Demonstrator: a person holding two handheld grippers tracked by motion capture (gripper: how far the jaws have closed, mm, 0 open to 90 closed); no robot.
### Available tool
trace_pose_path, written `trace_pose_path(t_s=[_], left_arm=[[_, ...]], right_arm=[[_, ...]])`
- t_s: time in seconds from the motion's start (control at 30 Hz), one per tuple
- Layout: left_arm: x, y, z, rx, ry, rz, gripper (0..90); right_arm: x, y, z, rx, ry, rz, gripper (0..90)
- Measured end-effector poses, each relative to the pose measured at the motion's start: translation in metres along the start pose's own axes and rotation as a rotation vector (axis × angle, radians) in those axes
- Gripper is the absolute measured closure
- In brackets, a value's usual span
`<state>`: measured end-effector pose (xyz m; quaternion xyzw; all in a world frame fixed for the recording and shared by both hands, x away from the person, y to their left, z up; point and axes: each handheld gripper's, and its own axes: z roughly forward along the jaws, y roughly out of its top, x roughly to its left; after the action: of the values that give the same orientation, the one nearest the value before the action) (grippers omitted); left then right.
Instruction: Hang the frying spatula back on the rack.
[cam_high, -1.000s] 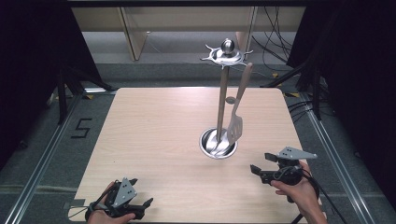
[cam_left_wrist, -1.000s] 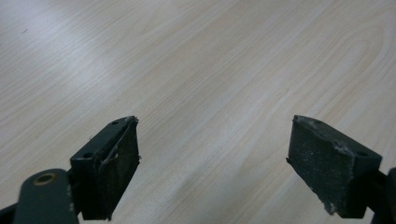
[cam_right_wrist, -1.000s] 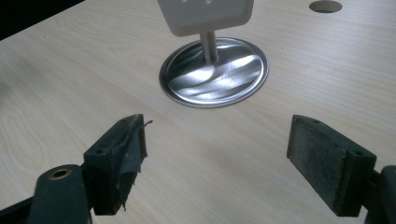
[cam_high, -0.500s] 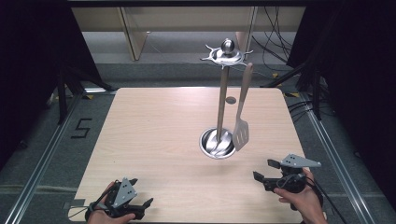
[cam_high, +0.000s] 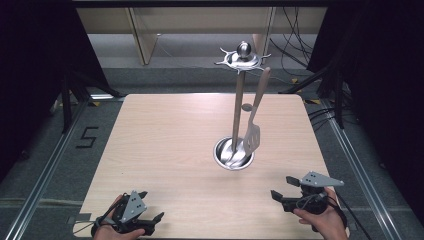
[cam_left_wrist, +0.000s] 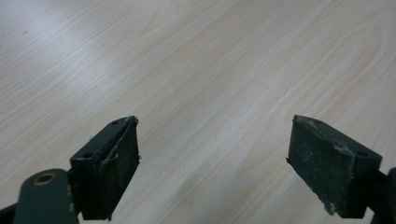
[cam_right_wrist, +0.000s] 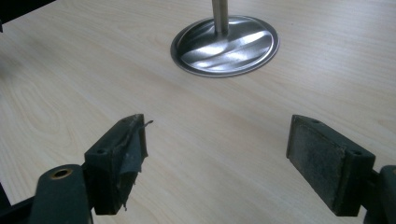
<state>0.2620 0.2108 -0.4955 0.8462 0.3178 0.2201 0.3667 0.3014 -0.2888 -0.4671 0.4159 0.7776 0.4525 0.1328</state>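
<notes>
A steel utensil stand (cam_high: 239, 95) rises from a round shiny base (cam_high: 233, 154) right of the table's centre, with a star-shaped top and ball (cam_high: 243, 55). A slotted spatula (cam_high: 253, 135) hangs from one of its hooks, blade low over the base. My left gripper (cam_high: 150, 207) rests at the near left edge, open, nothing between its pads (cam_left_wrist: 112, 172). My right gripper (cam_high: 282, 191) sits at the near right, held by a hand, open and pointing left. Ahead of its jaws lies the stand's base (cam_right_wrist: 225, 45) and pole (cam_right_wrist: 220, 16).
The light wooden table (cam_high: 165, 140) is bare apart from the stand. Metal rails (cam_high: 47, 165) run along both sides of it, with dark curtains beyond. Cables (cam_high: 295, 45) and wooden furniture legs lie on the floor behind the far edge.
My right gripper has drawn back toward the near edge, away from the stand. The spatula, tilted before, now hangs down on its hook. The left gripper has stayed put.
</notes>
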Motion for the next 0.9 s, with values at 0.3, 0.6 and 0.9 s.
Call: trace_pose_path(t_s=[0.3,0.6,0.9], left_arm=[[0.0,0.0,0.0,0.0,-0.002,-0.005,15.9],[-0.001,0.0,0.0,0.0,-0.002,-0.007,15.9],[0.0,0.0,0.001,0.014,0.016,0.012,15.9]], right_arm=[[0.002,-0.008,-0.003,0.023,0.0,-0.012,20.9],[0.007,-0.015,-0.005,0.022,0.007,-0.001,21.0],[0.01,-0.022,-0.007,0.032,-0.018,-0.036,21.1]])
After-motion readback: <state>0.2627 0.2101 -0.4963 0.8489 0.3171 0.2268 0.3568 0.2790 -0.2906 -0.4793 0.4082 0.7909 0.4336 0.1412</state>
